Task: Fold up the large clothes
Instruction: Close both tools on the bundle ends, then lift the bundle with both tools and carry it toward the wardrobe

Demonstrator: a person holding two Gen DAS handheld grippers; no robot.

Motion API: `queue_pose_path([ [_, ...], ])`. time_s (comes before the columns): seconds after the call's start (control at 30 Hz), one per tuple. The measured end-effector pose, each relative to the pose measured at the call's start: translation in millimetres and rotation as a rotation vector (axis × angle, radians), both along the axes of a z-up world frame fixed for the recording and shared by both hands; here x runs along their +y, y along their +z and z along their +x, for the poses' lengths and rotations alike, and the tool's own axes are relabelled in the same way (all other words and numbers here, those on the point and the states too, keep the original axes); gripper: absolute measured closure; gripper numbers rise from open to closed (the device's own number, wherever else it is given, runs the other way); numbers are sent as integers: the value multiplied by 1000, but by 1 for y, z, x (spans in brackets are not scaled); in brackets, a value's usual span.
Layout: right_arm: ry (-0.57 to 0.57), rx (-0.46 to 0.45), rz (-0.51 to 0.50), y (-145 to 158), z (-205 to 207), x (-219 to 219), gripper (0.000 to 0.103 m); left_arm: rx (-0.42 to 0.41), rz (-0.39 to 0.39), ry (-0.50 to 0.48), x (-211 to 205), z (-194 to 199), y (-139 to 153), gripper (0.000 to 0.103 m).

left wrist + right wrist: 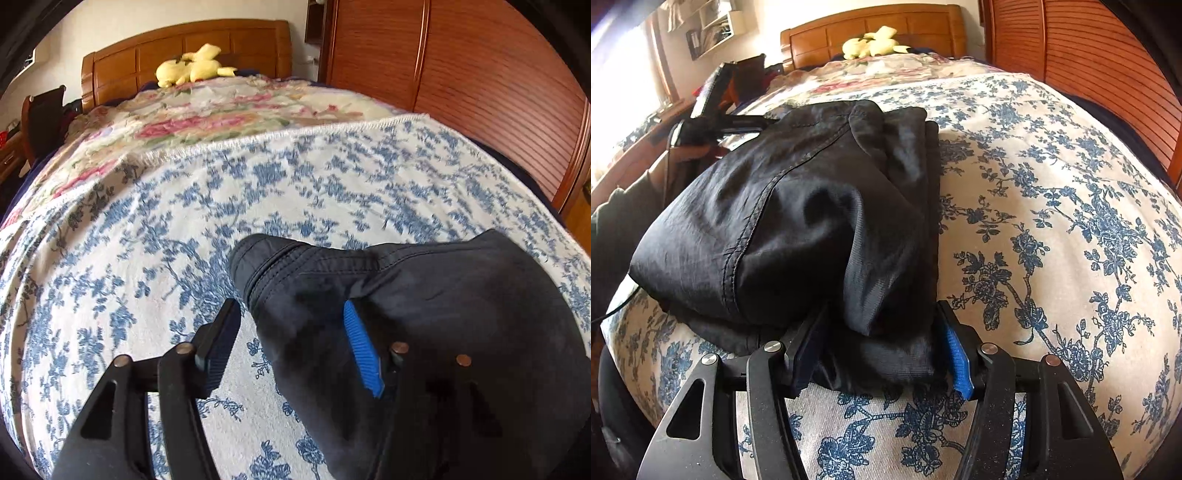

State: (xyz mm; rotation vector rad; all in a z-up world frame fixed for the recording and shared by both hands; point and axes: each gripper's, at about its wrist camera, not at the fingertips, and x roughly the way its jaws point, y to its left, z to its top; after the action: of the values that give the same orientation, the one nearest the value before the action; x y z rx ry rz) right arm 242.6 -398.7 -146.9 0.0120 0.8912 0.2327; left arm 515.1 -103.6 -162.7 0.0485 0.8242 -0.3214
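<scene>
A dark navy garment, folded into a thick bundle, lies on the blue-flowered bedspread. In the left wrist view the garment fills the lower right. My left gripper is open, its jaws wide apart over the garment's left edge, with cloth between them. My right gripper is open at the bundle's near end, and the cloth sits between its jaws. The left gripper also shows in the right wrist view, at the bundle's far left corner.
A yellow plush toy lies by the wooden headboard. A rose-patterned blanket covers the far half of the bed. A slatted wooden wardrobe stands on the right. A chair and clutter stand at the left.
</scene>
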Motion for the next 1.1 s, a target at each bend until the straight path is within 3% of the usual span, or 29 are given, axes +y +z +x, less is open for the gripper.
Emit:
queue_pose_path([
  [0.17,-4,7,42,-3,3,-2,46,-13,49,-3,-13,2,-3,45],
  [0.27,17,11,95,-2,3,-2,70,14,40,-29,-18,6,-1,60],
  [0.3,31,9,116,0,3,-1,77,27,30,-39,-19,6,1,70],
  [0.33,38,2,125,2,2,0,83,37,31,-47,-20,6,3,79],
  [0.43,39,-42,168,13,-3,-1,89,6,88,-53,-29,-2,16,92],
  [0.77,37,-182,208,50,-18,-11,94,-176,115,-57,-62,-60,97,97],
  [0.93,-8,-236,169,72,-27,-33,94,-229,126,-137,-114,-87,131,97],
  [1.1,-82,-284,117,92,-41,-77,95,-260,109,-206,-182,-99,144,97],
])
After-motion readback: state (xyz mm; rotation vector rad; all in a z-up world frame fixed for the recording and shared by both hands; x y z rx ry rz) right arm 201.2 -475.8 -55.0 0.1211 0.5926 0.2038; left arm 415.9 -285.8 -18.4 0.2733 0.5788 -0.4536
